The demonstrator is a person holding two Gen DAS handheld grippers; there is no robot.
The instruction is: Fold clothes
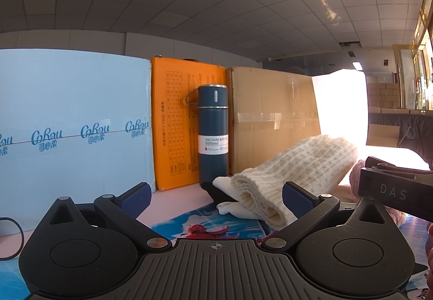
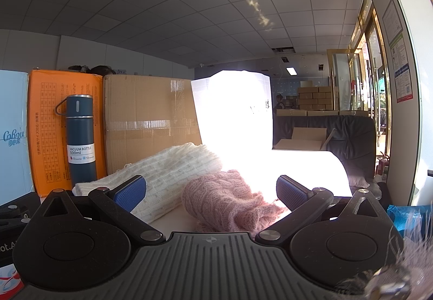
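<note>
Left wrist: printed mat (image 1: 216, 221), right wrist: pink knit (image 2: 230, 200) wholly

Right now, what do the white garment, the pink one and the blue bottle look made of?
White garment: chunky ribbed or waffle knit, likely wool or acrylic, matte; raised rows show.
Pink garment: looser cable knit, fuzzy and mohair-like; stray fibres catch the light.
Blue bottle: probably painted steel, satin finish; bare metal bands at the cap, a wire loop, and a label reading "VACUUM BOTTLE".
</note>
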